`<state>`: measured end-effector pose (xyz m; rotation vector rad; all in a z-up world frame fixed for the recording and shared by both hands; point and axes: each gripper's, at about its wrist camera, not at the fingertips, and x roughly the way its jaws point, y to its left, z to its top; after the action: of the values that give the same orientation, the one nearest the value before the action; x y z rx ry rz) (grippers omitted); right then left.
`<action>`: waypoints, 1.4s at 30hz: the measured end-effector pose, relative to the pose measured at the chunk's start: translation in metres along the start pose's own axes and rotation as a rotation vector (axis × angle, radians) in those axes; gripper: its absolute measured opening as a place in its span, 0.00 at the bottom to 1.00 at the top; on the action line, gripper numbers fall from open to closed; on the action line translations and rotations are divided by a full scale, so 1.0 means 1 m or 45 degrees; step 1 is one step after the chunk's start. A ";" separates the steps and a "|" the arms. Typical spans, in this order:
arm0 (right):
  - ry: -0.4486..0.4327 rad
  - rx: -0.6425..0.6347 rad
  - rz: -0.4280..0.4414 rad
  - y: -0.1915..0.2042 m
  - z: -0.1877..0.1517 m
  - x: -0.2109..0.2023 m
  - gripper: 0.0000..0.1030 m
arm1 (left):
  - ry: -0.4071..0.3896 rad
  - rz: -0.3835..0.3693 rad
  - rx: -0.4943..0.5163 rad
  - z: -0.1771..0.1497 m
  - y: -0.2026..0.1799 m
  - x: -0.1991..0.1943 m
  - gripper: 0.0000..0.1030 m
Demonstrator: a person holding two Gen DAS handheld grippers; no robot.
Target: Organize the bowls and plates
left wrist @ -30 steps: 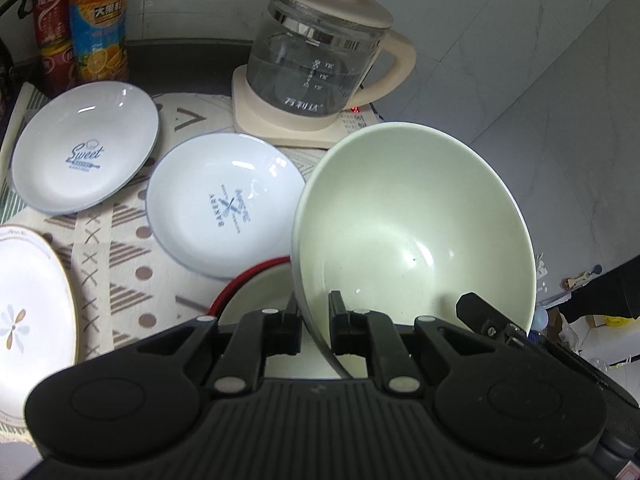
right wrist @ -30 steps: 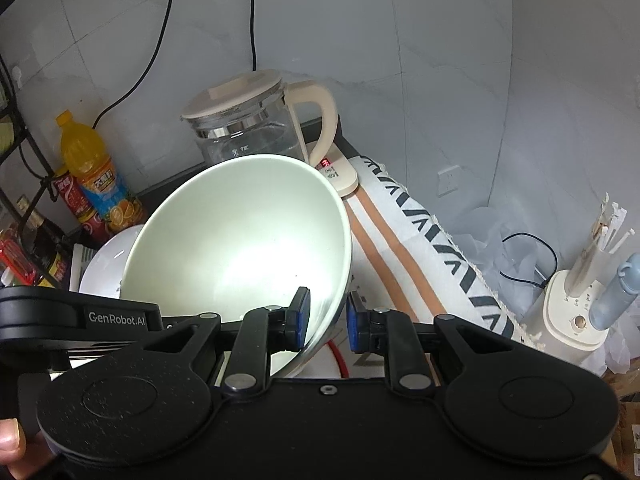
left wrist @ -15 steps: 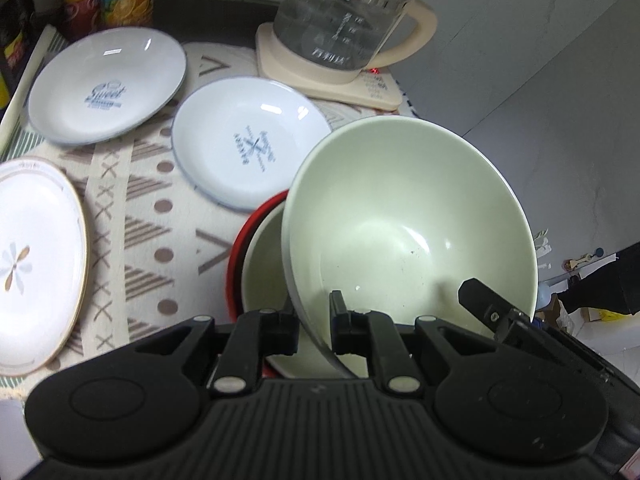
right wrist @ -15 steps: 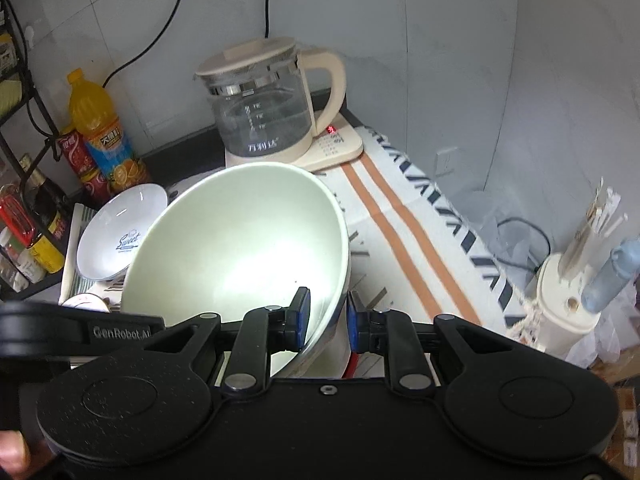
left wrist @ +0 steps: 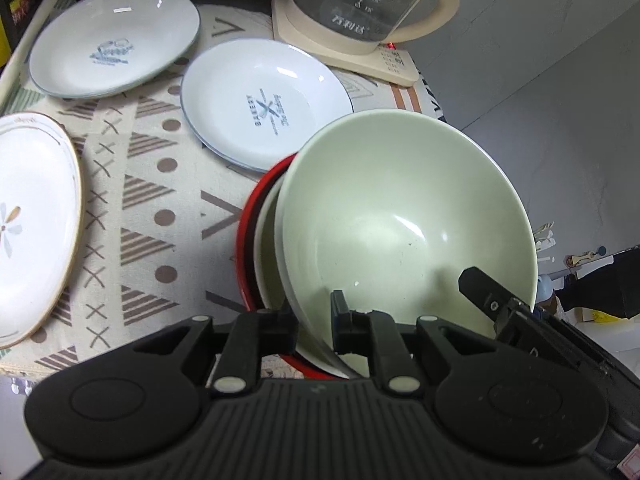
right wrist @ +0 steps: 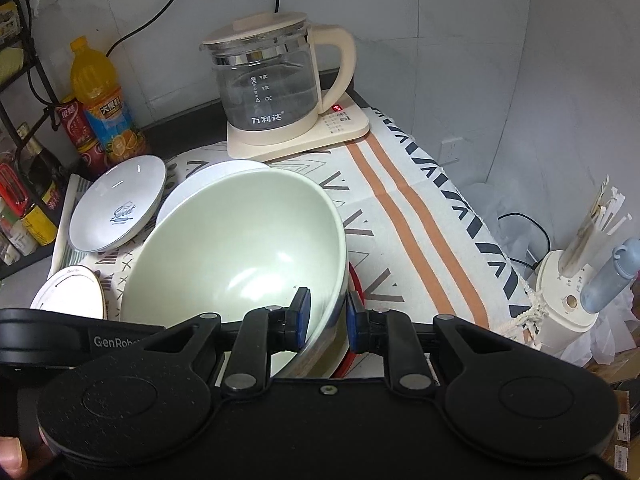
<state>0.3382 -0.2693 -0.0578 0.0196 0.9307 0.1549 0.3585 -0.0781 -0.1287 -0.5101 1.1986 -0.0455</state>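
A large pale green bowl (left wrist: 404, 216) hangs tilted, its lower part inside a red-rimmed bowl (left wrist: 250, 232) that stands on the patterned cloth. My left gripper (left wrist: 314, 316) is shut on the green bowl's near rim, one finger inside and one outside. My right gripper (right wrist: 327, 308) is shut on the same green bowl (right wrist: 240, 256), clamping its rim on the opposite side between blue pads. Only a strip of the red-rimmed bowl (right wrist: 356, 284) shows in the right wrist view. Part of the right gripper's finger shows at the bowl's edge in the left wrist view.
On the cloth lie a "Bakery" plate (left wrist: 266, 108), a "Sweet" plate (left wrist: 114, 54) and a gold-rimmed white plate (left wrist: 32, 224). A glass kettle (right wrist: 272, 84) on its base stands at the back, bottles (right wrist: 100, 96) at the back left, a utensil holder (right wrist: 568, 304) off the right edge.
Both grippers have come down with the green bowl, which now sits partly inside the red-rimmed bowl. The plates and kettle look closer.
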 end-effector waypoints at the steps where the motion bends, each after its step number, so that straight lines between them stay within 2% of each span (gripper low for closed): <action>1: 0.001 0.004 -0.001 -0.001 0.001 0.001 0.17 | 0.010 -0.005 0.000 0.000 0.000 0.002 0.13; 7: 0.012 0.018 -0.010 -0.009 0.004 0.011 0.14 | 0.055 -0.001 0.031 -0.001 -0.006 0.015 0.15; 17: 0.006 0.041 0.019 -0.013 0.009 0.025 0.09 | 0.125 0.045 0.070 0.014 -0.009 0.014 0.19; 26: -0.003 0.083 0.043 -0.017 0.011 0.033 0.07 | 0.103 0.035 0.061 0.022 -0.003 -0.012 0.21; 32: -0.010 0.076 0.037 -0.016 0.008 0.034 0.08 | 0.010 0.039 0.036 0.024 0.006 -0.030 0.24; 42: -0.009 0.076 0.025 -0.015 0.008 0.036 0.08 | -0.007 0.104 0.010 0.026 0.018 -0.015 0.24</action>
<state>0.3673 -0.2786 -0.0830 0.0841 0.9283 0.1453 0.3725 -0.0488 -0.1159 -0.4532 1.2126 0.0210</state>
